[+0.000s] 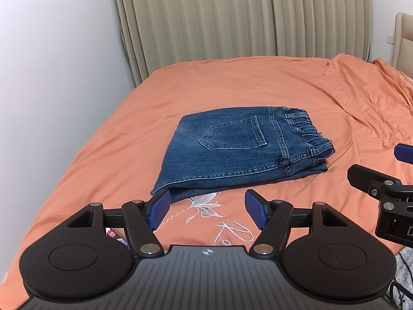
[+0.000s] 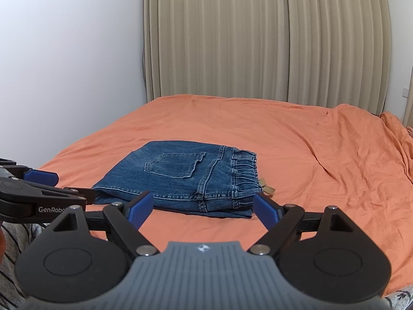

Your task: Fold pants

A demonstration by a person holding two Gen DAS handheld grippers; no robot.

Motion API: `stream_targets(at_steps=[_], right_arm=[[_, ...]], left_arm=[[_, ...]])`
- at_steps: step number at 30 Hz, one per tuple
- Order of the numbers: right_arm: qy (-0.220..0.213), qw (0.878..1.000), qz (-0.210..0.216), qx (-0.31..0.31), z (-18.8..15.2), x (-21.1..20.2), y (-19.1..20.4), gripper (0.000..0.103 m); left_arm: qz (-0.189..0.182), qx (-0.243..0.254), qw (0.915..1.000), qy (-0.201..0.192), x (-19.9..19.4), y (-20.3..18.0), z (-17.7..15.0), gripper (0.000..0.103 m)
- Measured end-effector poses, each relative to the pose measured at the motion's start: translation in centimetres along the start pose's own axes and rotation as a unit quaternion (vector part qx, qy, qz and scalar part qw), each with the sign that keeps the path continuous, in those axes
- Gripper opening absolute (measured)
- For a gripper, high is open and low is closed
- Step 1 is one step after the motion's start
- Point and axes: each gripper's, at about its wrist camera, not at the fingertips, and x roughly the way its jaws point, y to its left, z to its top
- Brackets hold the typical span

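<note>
Blue denim pants (image 1: 237,152) lie folded into a compact stack on the orange bed sheet (image 1: 232,85), back pocket up, elastic waistband to the right. They also show in the right wrist view (image 2: 180,178). My left gripper (image 1: 207,206) is open and empty, just in front of the stack's near edge. My right gripper (image 2: 204,206) is open and empty, close to the stack's near edge. The right gripper shows at the right edge of the left wrist view (image 1: 379,170); the left gripper shows at the left of the right wrist view (image 2: 41,188).
The bed sheet (image 2: 296,139) is wrinkled toward the right, with white embroidery (image 1: 219,219) near the front. Beige curtains (image 1: 219,18) hang behind the bed, a white wall (image 1: 56,64) stands at the left and a headboard (image 1: 404,38) at the right.
</note>
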Motion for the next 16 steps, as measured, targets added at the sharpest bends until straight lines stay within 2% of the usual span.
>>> stream_targets(at_steps=[16], right_arm=[[0.001, 1.0, 0.001, -0.002, -0.07, 0.03, 0.08, 0.081]], left_arm=[[-0.001, 0.003, 0.9999, -0.012, -0.43, 0.01, 0.23, 0.078]])
